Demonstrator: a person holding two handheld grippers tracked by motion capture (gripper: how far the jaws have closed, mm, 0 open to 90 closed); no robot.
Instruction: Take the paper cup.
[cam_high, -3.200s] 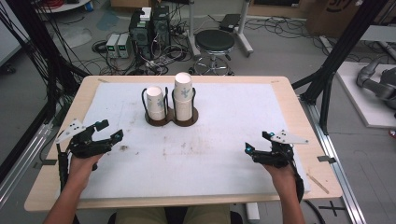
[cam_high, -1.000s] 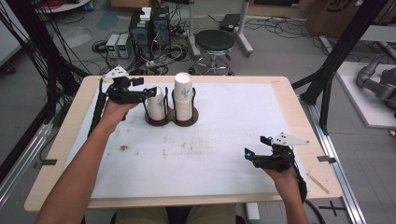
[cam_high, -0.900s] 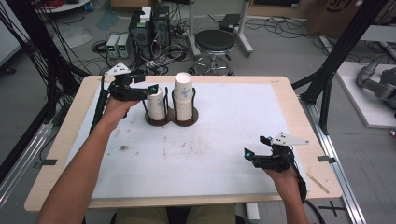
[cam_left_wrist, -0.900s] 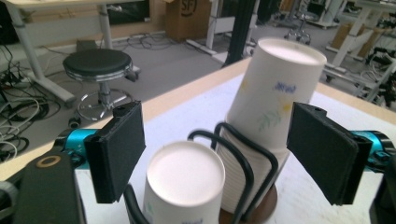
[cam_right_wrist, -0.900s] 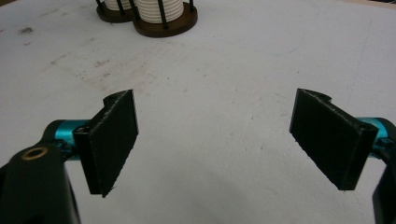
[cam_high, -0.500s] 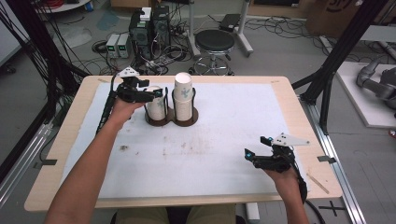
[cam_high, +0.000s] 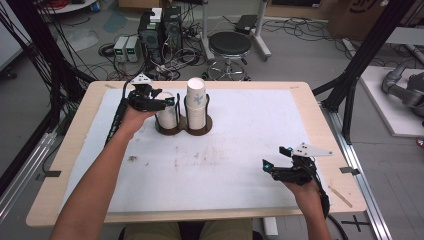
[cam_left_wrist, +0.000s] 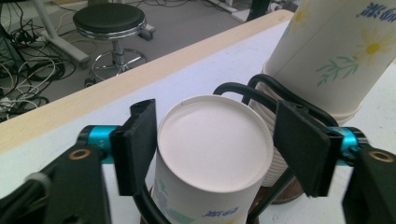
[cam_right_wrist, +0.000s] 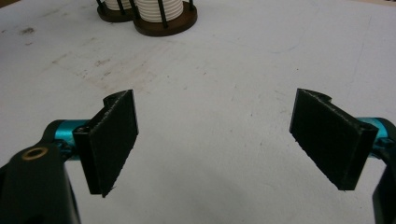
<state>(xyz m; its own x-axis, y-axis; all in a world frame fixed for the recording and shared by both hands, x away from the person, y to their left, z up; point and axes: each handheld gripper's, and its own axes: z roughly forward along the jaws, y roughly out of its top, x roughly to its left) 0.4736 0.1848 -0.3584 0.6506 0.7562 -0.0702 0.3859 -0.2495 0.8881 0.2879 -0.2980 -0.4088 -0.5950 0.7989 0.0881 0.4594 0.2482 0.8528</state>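
Note:
A dark wire cup holder stands at the back middle of the white table mat and carries two stacks of white paper cups turned upside down. My left gripper is at the top of the shorter left stack. In the left gripper view its jaws have just been closing, and both pads rest against the sides of the top cup. The taller stack with a flower print stands just beside it. My right gripper rests open near the front right, with nothing between its fingers.
The holder's base and cup bottoms are far ahead in the right gripper view. The mat carries faint stains. Behind the wooden table edge are a black stool, cables and equipment on the floor. Black frame posts flank the table.
My left hand came from the table's front left to the holder, then slid right and down over the shorter stack, where its jaws closed on the top cup. The right hand has stayed put.

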